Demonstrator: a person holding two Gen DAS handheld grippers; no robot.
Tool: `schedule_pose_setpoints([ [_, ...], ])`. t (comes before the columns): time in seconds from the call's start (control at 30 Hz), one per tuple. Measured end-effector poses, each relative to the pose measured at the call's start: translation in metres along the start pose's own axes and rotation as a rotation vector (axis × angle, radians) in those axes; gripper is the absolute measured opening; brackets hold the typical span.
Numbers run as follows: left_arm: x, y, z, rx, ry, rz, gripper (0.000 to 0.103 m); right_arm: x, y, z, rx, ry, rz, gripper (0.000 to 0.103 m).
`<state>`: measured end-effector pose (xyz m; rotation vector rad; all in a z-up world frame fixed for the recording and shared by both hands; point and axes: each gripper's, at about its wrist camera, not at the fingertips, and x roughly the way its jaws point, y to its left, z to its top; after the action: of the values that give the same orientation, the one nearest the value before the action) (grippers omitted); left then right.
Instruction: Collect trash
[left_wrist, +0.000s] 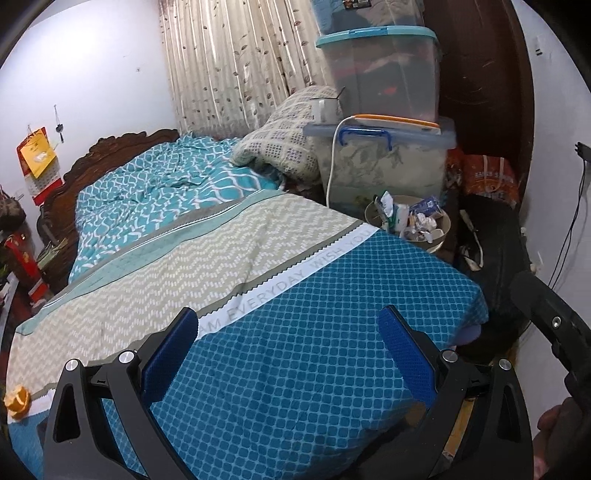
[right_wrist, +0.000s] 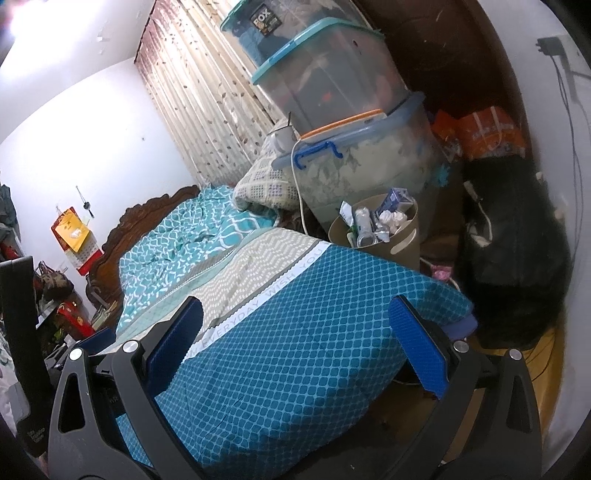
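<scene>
A beige waste bin (left_wrist: 443, 226) (right_wrist: 406, 240) stands past the far corner of the bed, packed with crumpled paper (right_wrist: 392, 218), wrappers and cartons. An orange scrap (left_wrist: 17, 400) lies on the bed's near left edge in the left wrist view. My left gripper (left_wrist: 288, 328) hovers open over the blue quilted cover, nothing between its blue pads. My right gripper (right_wrist: 295, 317) is also open and empty above the same cover, well short of the bin. A small pink item (right_wrist: 441, 273) lies on the floor beside the bin.
The bed (left_wrist: 221, 236) fills the middle, with a rumpled teal blanket (left_wrist: 162, 184) and a pillow (left_wrist: 284, 147). Stacked plastic storage boxes (left_wrist: 384, 92) rise behind the bin. A black bag (right_wrist: 513, 251) and an orange bag (right_wrist: 491, 133) sit at right. A hand shows at bottom right.
</scene>
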<state>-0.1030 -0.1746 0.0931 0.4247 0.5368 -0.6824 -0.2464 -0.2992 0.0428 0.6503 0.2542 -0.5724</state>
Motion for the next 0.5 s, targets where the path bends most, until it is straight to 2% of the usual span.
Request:
schedule_pose_setpoints([
  [0.17, 0.004, 0.008, 0.005, -0.014, 0.0, -0.037, 0.094, 0.001, 0.007, 0.006, -0.022, 0.008, -0.018, 0.099],
  [0.27, 0.006, 0.013, 0.011, -0.009, -0.025, -0.031, 0.094, 0.007, 0.014, 0.012, -0.041, 0.013, -0.026, 0.1],
  [0.5, 0.022, 0.038, 0.034, -0.013, -0.057, -0.049, 0.094, 0.033, 0.05, 0.026, -0.103, 0.02, -0.051, 0.1],
])
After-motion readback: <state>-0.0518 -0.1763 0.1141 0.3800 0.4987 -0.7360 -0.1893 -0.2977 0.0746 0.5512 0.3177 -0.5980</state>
